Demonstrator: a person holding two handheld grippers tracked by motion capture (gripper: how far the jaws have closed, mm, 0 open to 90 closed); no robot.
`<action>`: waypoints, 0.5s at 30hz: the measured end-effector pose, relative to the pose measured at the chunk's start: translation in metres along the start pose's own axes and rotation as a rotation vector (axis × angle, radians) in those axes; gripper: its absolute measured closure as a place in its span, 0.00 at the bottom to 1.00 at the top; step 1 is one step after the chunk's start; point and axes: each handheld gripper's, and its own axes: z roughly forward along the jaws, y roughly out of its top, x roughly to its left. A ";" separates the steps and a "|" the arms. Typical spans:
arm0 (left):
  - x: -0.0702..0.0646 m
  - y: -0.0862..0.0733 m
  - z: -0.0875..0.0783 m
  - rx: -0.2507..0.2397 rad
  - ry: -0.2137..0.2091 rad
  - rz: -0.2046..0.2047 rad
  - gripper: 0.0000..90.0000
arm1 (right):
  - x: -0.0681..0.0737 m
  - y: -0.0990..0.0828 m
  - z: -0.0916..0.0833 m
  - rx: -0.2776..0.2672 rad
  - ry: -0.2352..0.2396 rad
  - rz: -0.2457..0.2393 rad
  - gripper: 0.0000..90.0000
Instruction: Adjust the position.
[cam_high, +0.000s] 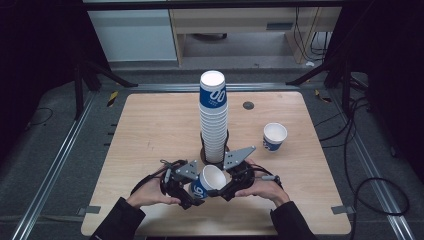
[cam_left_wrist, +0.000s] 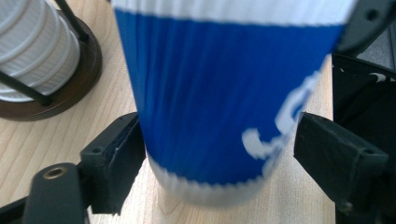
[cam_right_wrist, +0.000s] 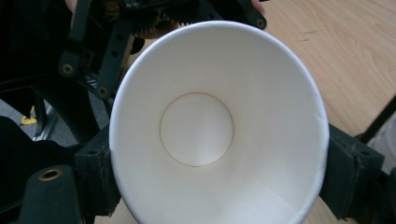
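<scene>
A blue-and-white paper cup (cam_high: 210, 181) lies tilted between both grippers near the table's front edge, with its mouth up and to the right. My left gripper (cam_high: 196, 194) is shut on its blue lower body (cam_left_wrist: 210, 93), a pad touching each side just above the white base. My right gripper (cam_high: 220, 188) is shut on the cup's rim, and its view looks straight into the white inside (cam_right_wrist: 196, 128). A hand holds each gripper.
Just behind the grippers, a tall stack of the same cups (cam_high: 213, 117) stands in a dark wire holder (cam_left_wrist: 79, 88). One loose cup (cam_high: 274, 136) stands upright at the right. The wooden table (cam_high: 150, 130) has a small dark grommet (cam_high: 248, 105) behind the stack.
</scene>
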 end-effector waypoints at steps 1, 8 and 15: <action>0.000 0.000 0.000 -0.004 0.000 -0.001 0.21 | 0.001 0.000 0.000 0.000 0.002 -0.001 0.19; 0.000 0.000 -0.001 -0.019 0.001 0.002 0.31 | 0.002 0.001 0.001 -0.011 0.013 -0.001 0.18; 0.003 -0.001 -0.005 -0.047 0.011 -0.003 0.31 | -0.001 0.003 -0.004 -0.067 -0.020 0.014 0.10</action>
